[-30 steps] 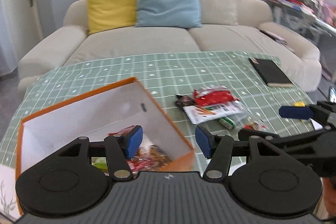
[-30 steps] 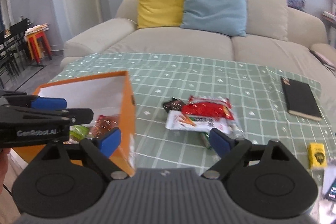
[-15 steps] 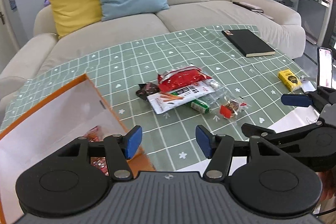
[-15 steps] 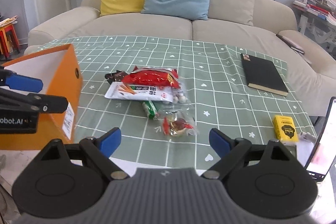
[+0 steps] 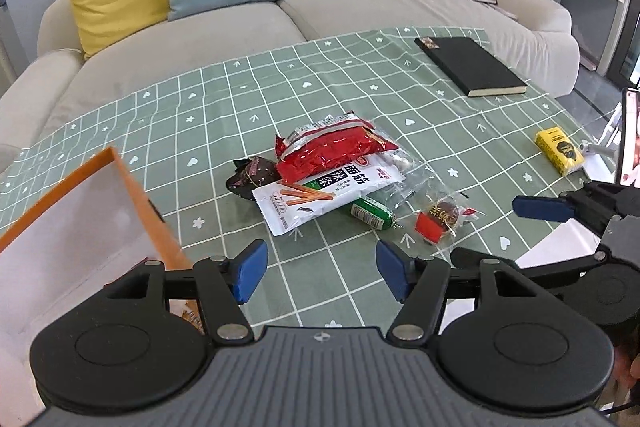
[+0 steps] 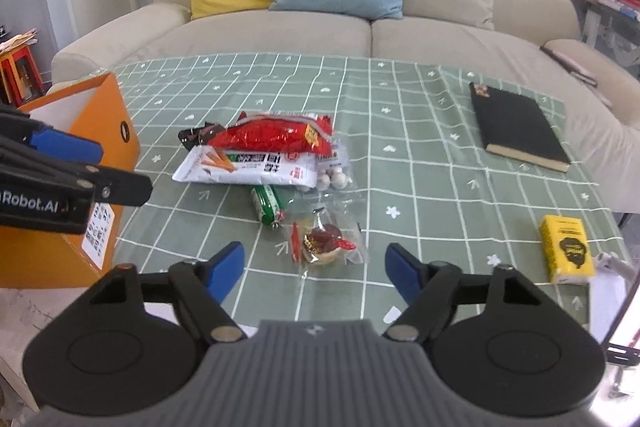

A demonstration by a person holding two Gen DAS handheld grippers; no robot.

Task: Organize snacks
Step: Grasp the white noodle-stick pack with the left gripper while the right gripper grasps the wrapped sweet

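A heap of snacks lies in the middle of the bench (image 6: 400, 131), which is covered with a green checked cloth. A red foil packet (image 5: 332, 151) rests on top of a white spicy-strip packet (image 5: 320, 193), with a dark wrapped sweet (image 5: 252, 177) touching their left end. Just in front of the white packet lie a small green sausage stick (image 5: 370, 213) and a clear-wrapped sweet with a red label (image 5: 438, 219).

The orange box (image 5: 80, 227) stands at the left edge of the bench, open at the top, its white inside wall showing; what it holds cannot be made out.

The left gripper (image 5: 320, 271) hovers over bare cloth between the box and the heap, its blue fingers (image 5: 250, 269) spread and opening, with nothing between them. The right gripper (image 6: 316, 269) points down at the clear-wrapped sweet, which lies just ahead of the gap between its fingers (image 6: 224, 269); these are apart and closing, and the pads touch nothing.

A black notebook (image 6: 520, 127) lies far right on the bench, well apart from the heap, and a small yellow packet (image 6: 566, 249) sits near the right edge. A beige sofa (image 6: 360, 35) with yellow, blue and beige cushions stands behind the bench.
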